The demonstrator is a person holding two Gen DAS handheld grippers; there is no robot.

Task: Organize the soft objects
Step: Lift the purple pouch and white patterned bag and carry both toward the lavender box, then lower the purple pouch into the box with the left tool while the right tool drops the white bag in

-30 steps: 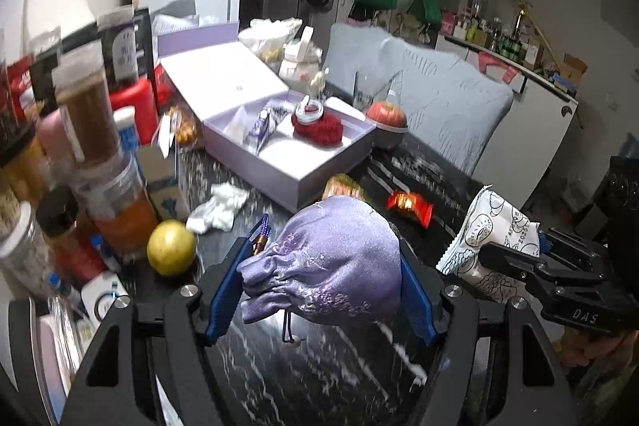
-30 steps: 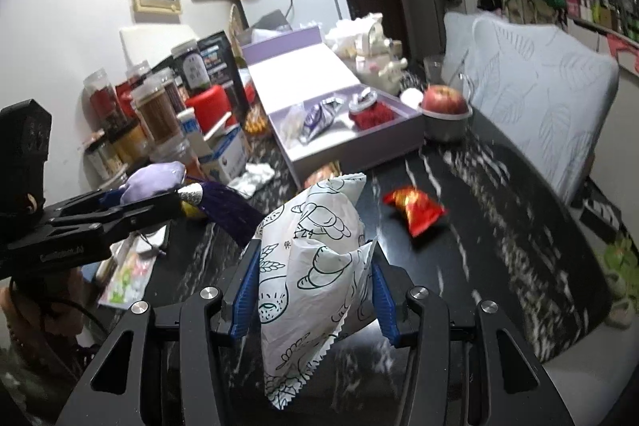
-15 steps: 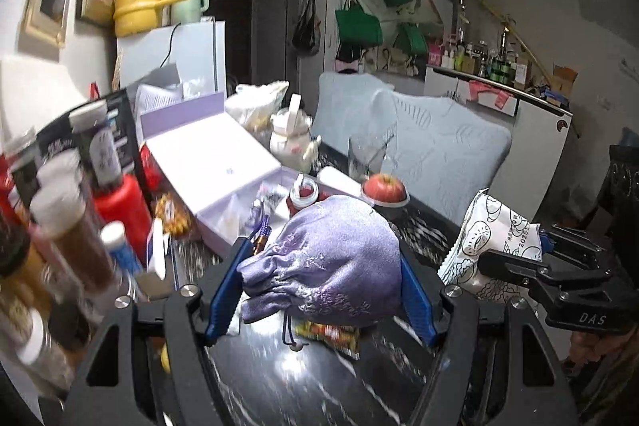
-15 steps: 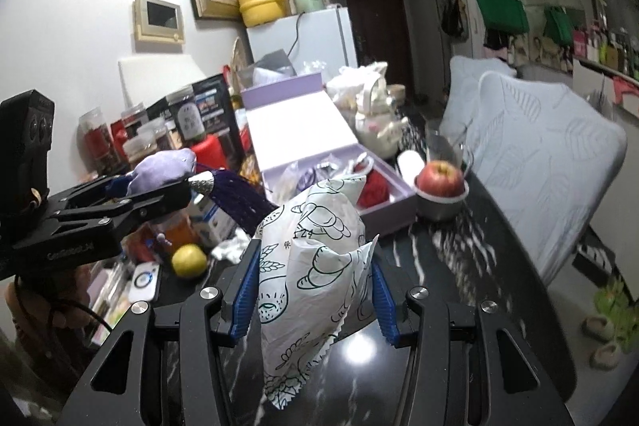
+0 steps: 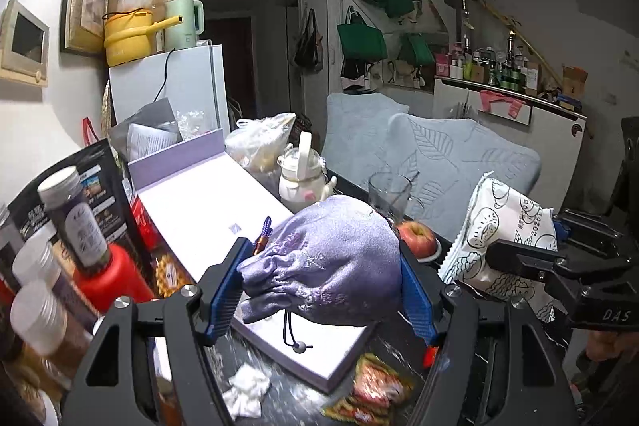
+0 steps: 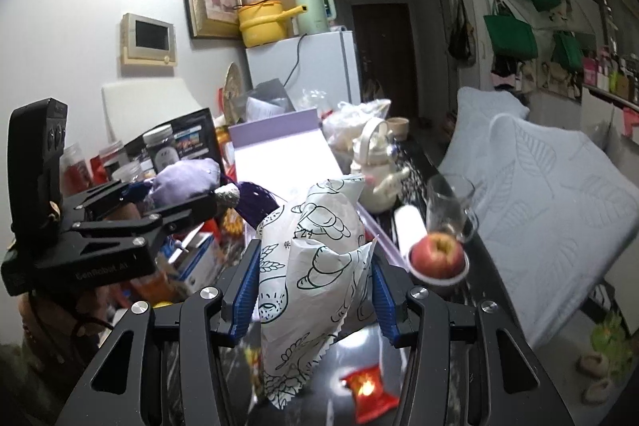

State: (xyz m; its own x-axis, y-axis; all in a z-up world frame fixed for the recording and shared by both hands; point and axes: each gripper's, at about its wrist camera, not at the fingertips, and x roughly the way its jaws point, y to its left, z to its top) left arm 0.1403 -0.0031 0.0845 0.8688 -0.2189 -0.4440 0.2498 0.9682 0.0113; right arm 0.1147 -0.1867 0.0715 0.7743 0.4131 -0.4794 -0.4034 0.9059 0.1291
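- Two handheld grippers, each clamped on a soft item, held above a dark marble table [image 6: 495, 266] in a cluttered kitchen.
- Left gripper [image 5: 321, 282]: blue pads pressed on both sides of a lilac drawstring pouch [image 5: 327, 266], cord and toggle dangling below it. Pouch sits over the near end of the open lavender box [image 5: 223, 214].
- Right gripper [image 6: 315, 286]: jaws squeezed on a white printed packet [image 6: 315, 250] w/ line-drawn figures; packet upright, serrated bottom edge hanging below the pads.
- In the left view the packet [image 5: 507, 226] shows at right, pinched in the other tool; in the right view the pouch [image 6: 187, 178] shows at left, a purple tassel [image 6: 259, 202] beside it.
- Below the grippers on the table: red snack wrapper [image 6: 369, 392], crumpled white tissue [image 5: 245, 388], another orange-red wrapper [image 5: 375, 390].
- Mid-distance: red apple [image 6: 437, 254] in a small bowl, clear glass mug [image 6: 451, 210] just behind it, white teapot [image 5: 303, 178] near the box's far side.
- Left of the box: jars and a red-bodied bottle [image 5: 108, 278], packed close.
- Right of the table: grey leaf-pattern cushions [image 5: 451, 154].
- Far back: white fridge [image 6: 303, 70] w/ yellow pot [image 6: 265, 22] and pale green kettle [image 6: 315, 10] on top; green bags [image 5: 361, 38] hung on the rear wall.
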